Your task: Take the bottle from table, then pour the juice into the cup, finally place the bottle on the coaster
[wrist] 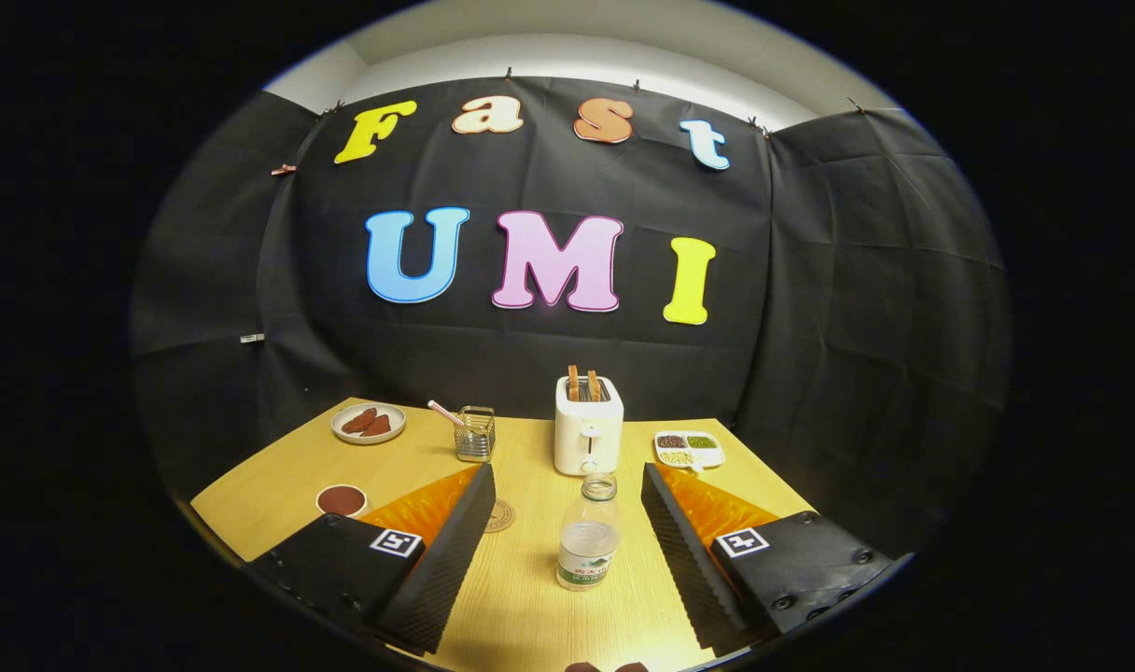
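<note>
Gripper view: hand-held gripper [567,523] spread wide, fingers apart on either side of the bottle [588,532], neither touching it. Bottle upright on the surface [278,485], between the fingers, cap off, mouth open, clear liquid inside.

Risks, judged from this:
- Open mouth, so any tilt or jolt during the lift likely to spill before reaching the cup [475,434].
- Thin clear plastic, probably soft; a hard squeeze could push liquid up and out.
- Off-centre closing could nudge the bottle over with one finger before the other makes contact.
- Cup stands further back, just beside the toaster [587,425], with a striped straw [444,413] leaning out of it; a careless swing of the bottle could clip either.
- Coaster [499,515] partly hidden behind the left finger, so easy to misjudge at the final placing.

Surface: pale wood grain, level. Also on it, well apart from the bottle: a plate with brown pieces [369,422] at the far left, a small round dish of dark stuff [342,500] near the left finger, a divided tray of beans [689,449] beyond the right finger, bread slices standing in the toaster.

Room: black cloth wall [857,327] all around, pinned along the top, pale ceiling above.
</note>
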Demonstrator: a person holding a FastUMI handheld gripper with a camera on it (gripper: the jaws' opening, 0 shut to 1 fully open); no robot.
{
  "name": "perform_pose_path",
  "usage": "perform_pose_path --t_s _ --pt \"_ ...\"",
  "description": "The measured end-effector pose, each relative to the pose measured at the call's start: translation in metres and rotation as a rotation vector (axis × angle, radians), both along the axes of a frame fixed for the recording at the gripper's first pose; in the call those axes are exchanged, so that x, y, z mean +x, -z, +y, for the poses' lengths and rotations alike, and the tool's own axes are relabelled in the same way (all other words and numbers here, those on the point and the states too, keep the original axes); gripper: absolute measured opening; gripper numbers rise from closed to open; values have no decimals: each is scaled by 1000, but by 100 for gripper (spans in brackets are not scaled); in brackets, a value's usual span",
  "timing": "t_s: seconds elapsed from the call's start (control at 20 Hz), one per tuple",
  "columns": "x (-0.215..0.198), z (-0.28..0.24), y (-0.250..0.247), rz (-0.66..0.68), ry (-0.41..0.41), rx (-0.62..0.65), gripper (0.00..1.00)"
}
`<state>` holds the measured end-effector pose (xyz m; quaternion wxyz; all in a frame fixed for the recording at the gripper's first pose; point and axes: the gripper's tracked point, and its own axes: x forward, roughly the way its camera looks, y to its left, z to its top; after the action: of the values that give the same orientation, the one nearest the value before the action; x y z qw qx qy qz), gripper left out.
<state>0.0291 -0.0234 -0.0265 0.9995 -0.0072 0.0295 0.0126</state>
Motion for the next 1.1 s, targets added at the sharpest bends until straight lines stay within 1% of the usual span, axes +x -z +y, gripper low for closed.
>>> perform_pose_path --t_s 0.2,0.4,0.6,0.75,0.95,1.1 --pt "16 -9 23 31 -38 13 98" --pt "36 -18 39 22 -92 -4 98" --pt "58 -27 66 30 -116 12 98" --pt "70 -23 86 47 -145 47 98" --pt "83 -18 109 67 -160 49 98" --pt "92 -20 124 68 -151 40 98"
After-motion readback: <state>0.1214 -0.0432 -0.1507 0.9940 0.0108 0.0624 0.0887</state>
